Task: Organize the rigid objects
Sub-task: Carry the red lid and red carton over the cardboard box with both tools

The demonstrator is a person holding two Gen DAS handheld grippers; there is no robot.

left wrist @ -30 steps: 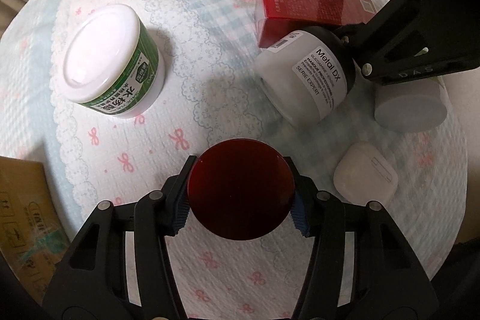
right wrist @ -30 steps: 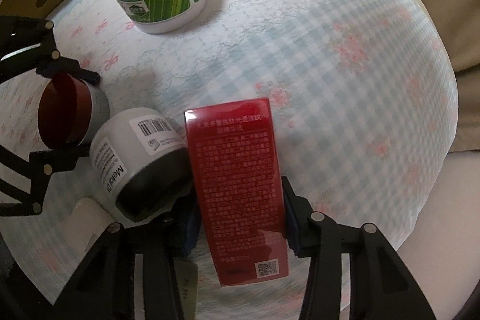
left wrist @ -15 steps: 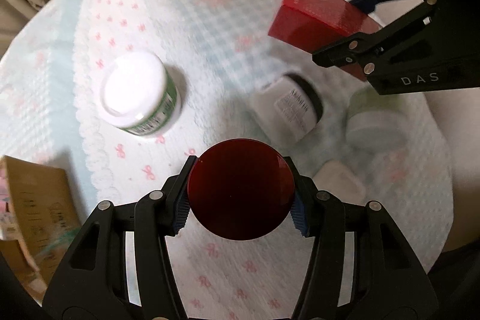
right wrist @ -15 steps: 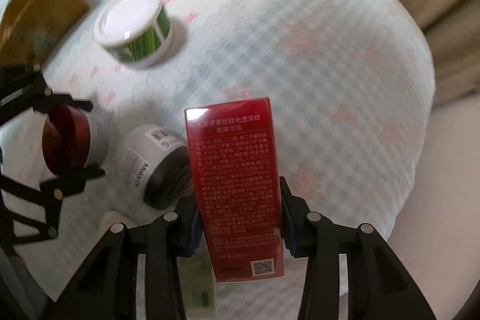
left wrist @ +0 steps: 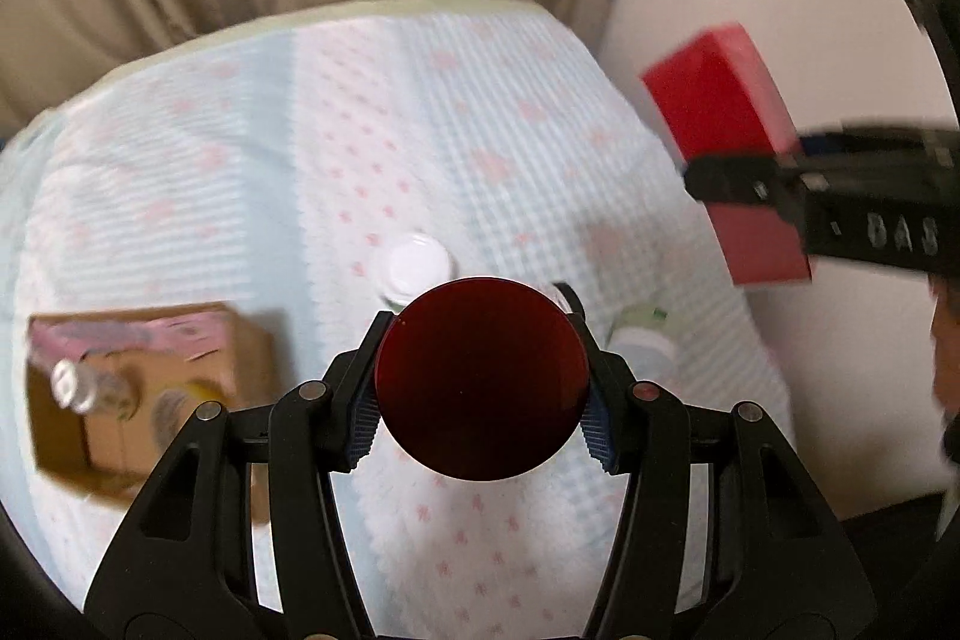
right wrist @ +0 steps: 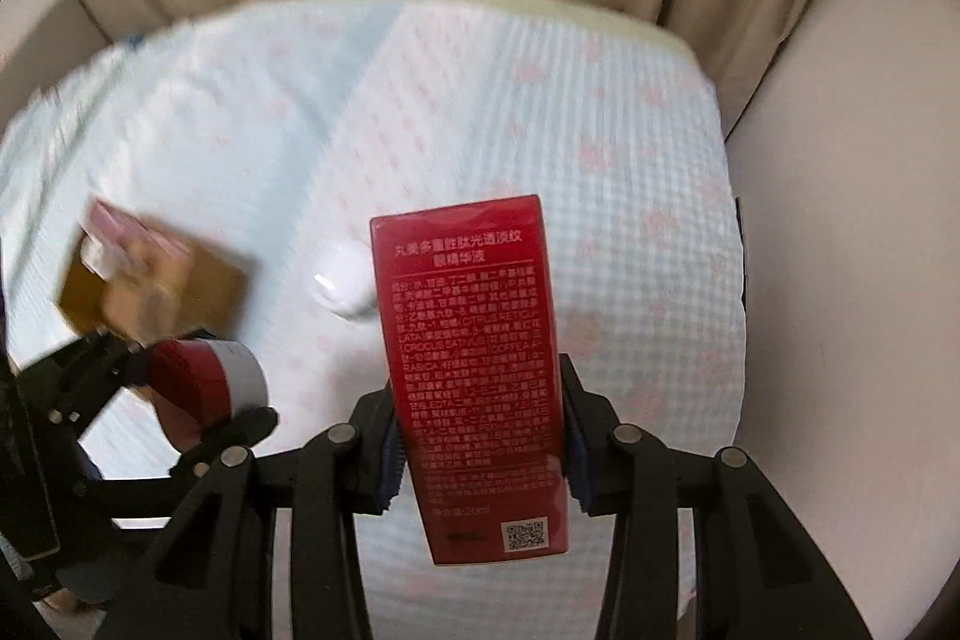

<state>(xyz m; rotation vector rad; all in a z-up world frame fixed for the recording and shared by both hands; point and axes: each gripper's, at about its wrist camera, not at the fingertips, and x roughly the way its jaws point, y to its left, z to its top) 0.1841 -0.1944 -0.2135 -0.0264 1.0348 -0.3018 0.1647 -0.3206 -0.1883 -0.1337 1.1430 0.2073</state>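
Left tongs (left wrist: 480, 415) gripping a red-lidded jar (left wrist: 481, 377) at lower centre, right tongs (right wrist: 480, 451) clamping an upright red box (right wrist: 474, 370) mid-frame, both hanging above the checked worktop (left wrist: 270, 148), cardboard box (left wrist: 150, 394) sitting at left

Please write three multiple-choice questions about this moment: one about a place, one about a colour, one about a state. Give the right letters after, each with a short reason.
1. Where is the cardboard box?
A. on the table's left part
B. in the right tongs
C. on the floor

2. What colour is the lid of the jar in the left tongs?
A. white
B. dark red
C. green

3. What is the state of the right tongs?
A. open and empty
B. shut on the red carton
C. shut on the white-lidded tub

Answers:
1 A, the box rests on the tablecloth, left of the held jar.
2 B, the round lid facing the left camera is dark red.
3 B, both pads press the carton's sides, above the table.
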